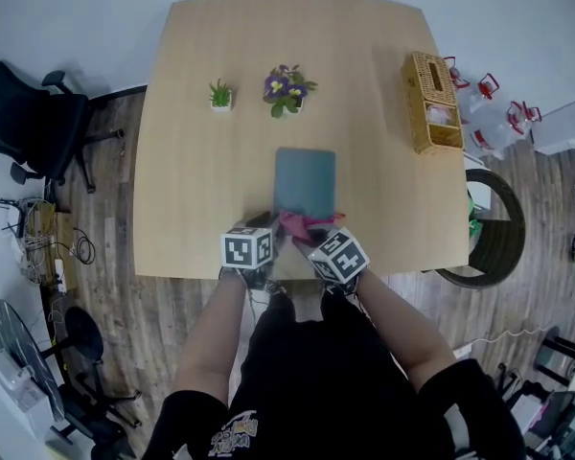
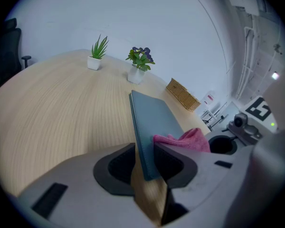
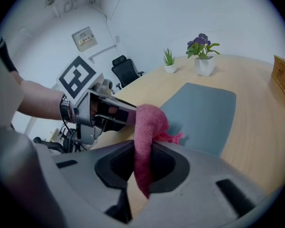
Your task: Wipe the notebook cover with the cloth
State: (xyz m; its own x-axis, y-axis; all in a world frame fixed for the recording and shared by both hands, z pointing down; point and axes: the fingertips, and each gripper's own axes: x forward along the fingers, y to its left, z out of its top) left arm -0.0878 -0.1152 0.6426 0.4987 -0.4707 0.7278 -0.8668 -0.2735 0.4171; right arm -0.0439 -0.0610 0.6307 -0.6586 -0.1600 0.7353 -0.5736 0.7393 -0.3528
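While clamping the near left corner of the teal notebook [image 1: 305, 180] between the pads of the left gripper [image 2: 145, 161], also pinching a fold of the pink cloth [image 3: 147, 127] in the closed jaws of the right gripper [image 3: 141, 163] and holding it at the notebook's near edge, just beside the left gripper. Keeping the notebook lying on the wooden table [image 1: 192, 180], with the small green plant [image 1: 220, 95] and the purple-flowered plant [image 1: 287, 89] well beyond the notebook's far edge and the wicker basket [image 1: 431, 99] well off its far right corner. Judging the wipe as barely begun, with nearly all of the cover showing bare beyond the cloth. Risking several slips from here: dragging the notebook across the table if the corner clamp gives under the stroke; lifting or bending the cover by gripping too thin an edge; scraping the cover with bare jaw tips, since the cloth is bunching into a narrow wad; knocking the two grippers together by working so close at the same edge.
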